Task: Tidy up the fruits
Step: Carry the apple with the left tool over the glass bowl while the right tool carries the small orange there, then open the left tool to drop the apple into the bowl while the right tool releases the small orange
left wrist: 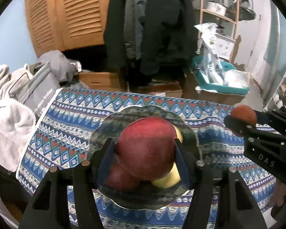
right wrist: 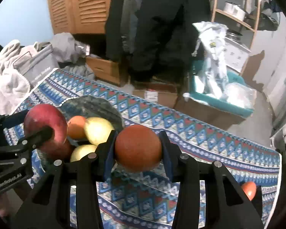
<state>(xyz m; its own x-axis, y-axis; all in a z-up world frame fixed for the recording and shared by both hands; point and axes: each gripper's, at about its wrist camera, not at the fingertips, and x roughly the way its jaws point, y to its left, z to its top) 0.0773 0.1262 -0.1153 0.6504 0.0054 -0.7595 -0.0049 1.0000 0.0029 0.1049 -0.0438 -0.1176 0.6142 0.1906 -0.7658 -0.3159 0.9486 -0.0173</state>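
Tongs-held red apple [left wrist: 146,147], stem hidden

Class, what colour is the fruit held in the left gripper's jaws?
Dark red: the apple shows best in the left wrist view.

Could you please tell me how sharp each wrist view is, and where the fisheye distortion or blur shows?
Left wrist view: the red apple is fairly sharp, the plate rim smeared, the tablecloth edge bowed. Right wrist view: the orange is slightly soft, the background blurred, corners vignetted black.

Red apple [left wrist: 145,147], blue zigzag-patterned cloth [left wrist: 66,133]
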